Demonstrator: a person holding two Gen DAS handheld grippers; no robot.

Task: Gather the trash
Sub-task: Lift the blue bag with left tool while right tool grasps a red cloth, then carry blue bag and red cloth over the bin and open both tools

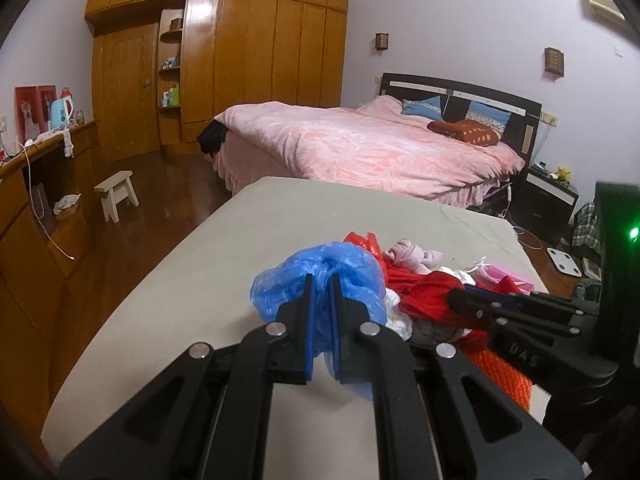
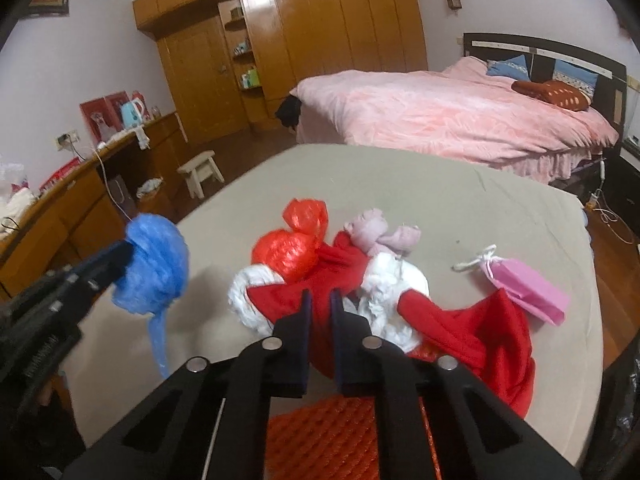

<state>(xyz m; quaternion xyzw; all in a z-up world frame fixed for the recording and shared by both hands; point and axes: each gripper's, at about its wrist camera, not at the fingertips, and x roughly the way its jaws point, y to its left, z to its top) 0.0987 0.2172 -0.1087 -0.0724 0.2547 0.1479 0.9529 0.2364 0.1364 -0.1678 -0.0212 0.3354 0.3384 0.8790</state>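
My left gripper [image 1: 320, 280] is shut on a crumpled blue plastic bag [image 1: 320, 268] and holds it above the beige table [image 1: 224, 248]; the bag also shows in the right wrist view [image 2: 154, 264], hanging off the left fingers [image 2: 116, 260]. My right gripper [image 2: 320, 298] has its jaws close together over a red cloth [image 2: 472, 328] and seems to hold a fold of it; the grip itself is partly hidden. Around it lie a red plastic bag [image 2: 296, 240], white crumpled paper [image 2: 388, 292], a pale pink wad [image 2: 376, 232] and a pink paper bag [image 2: 528, 288].
An orange woven mat [image 2: 332, 432] lies at the table's near edge. A bed with a pink cover [image 1: 360, 144] stands behind the table. A wooden wardrobe [image 1: 240, 60], a long desk [image 1: 40, 184] and a small stool [image 1: 116, 192] are at the left.
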